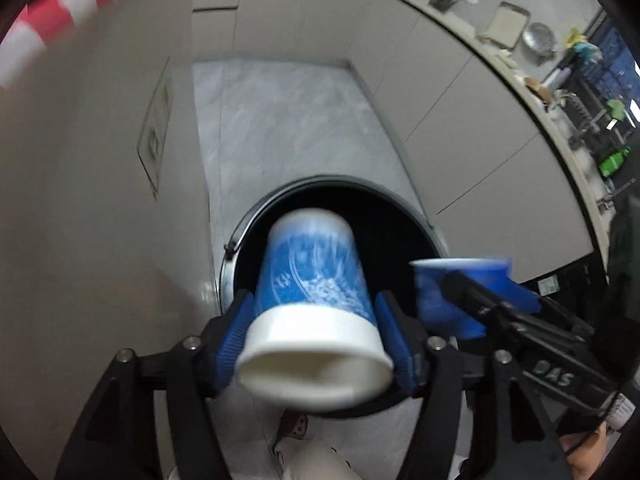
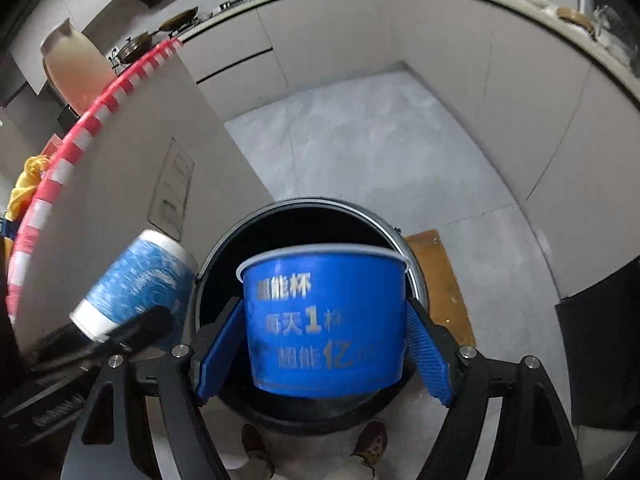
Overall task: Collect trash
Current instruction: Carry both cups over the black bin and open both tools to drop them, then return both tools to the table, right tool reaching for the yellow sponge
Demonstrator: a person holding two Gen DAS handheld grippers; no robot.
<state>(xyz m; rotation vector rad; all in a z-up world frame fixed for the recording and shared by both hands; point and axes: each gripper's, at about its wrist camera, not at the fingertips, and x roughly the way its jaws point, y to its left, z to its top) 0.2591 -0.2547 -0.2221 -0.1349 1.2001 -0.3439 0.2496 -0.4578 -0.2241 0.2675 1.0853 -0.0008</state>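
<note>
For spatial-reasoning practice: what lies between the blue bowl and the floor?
The open black bin, shown in the right wrist view.

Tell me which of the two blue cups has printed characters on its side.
The wide, short blue cup between the right tool's fingers; pale characters run across its wall. The taller cup at the left tool shows only a white swirl pattern and white bands.

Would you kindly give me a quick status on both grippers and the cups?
Left gripper open around tall paper cup, over black bin. Right gripper open around blue tub. Nothing in the way.
</note>
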